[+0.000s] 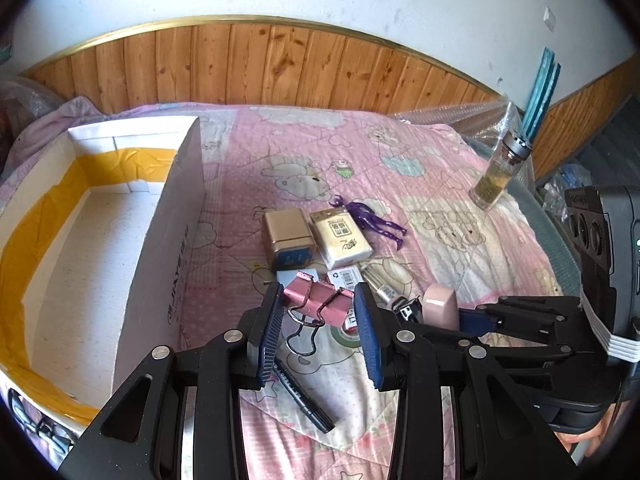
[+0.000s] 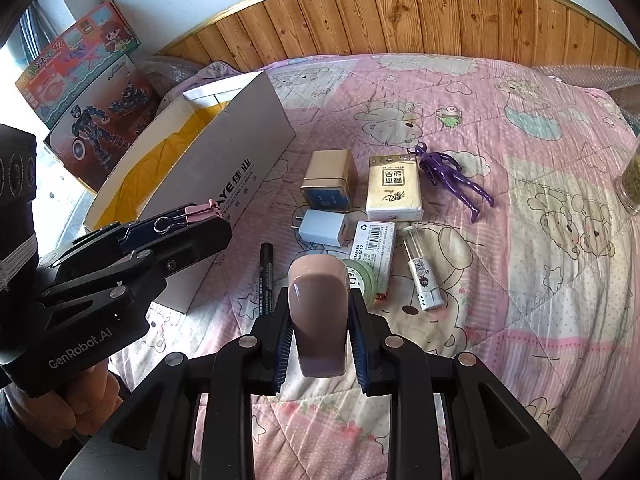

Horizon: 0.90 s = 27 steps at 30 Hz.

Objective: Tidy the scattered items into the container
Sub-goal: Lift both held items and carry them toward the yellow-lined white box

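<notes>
My left gripper (image 1: 318, 300) is shut on a pink binder clip (image 1: 316, 306), held above the pink quilt (image 1: 400, 160) just right of the open white box (image 1: 168, 240). My right gripper (image 2: 318, 320) is shut on a smooth pinkish-beige case (image 2: 318, 304). On the quilt beyond it lie a gold box (image 2: 330, 178), tissue pack (image 2: 394, 186), purple figure (image 2: 452, 178), white charger (image 2: 324, 226), staples box (image 2: 374, 246), green tape roll (image 2: 364, 280), black marker (image 2: 266, 280) and a white tube (image 2: 420, 272). The left gripper (image 2: 208, 224) with its clip (image 2: 198, 211) hangs beside the box (image 2: 240, 152).
A glass bottle (image 1: 496, 172) stands at the quilt's far right edge, by bubble wrap. Toy boxes (image 2: 88, 92) stand behind the white box on the left. A wood-panelled wall (image 1: 280, 64) closes the far side. A hand (image 2: 88, 400) grips the left tool.
</notes>
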Motion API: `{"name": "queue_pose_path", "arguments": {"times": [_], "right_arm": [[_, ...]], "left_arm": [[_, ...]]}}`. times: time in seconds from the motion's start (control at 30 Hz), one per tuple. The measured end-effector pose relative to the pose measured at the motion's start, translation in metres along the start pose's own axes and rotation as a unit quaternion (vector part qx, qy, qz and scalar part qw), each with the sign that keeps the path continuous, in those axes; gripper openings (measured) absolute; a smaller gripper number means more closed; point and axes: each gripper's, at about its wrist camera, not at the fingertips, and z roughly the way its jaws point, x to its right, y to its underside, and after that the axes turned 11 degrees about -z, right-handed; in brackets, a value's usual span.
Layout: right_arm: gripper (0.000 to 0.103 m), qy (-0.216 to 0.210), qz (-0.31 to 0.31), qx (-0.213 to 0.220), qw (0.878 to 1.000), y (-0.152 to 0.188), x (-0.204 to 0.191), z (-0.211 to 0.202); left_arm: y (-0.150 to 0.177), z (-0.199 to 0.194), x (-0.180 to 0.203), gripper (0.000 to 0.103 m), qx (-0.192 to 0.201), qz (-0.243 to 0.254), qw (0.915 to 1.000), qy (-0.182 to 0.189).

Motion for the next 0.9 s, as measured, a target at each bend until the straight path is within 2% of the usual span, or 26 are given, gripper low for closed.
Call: {"name": "queue_pose_path", "arguments": {"times": [0.9], "right_arm": [[0.028,-0.015,-0.035,0.026,0.999,-0.033,-0.041,-0.003]], "left_arm": [[-0.023,-0.027,-0.026,0.037,0.035,-0.061,0.9975,-0.001]]}}
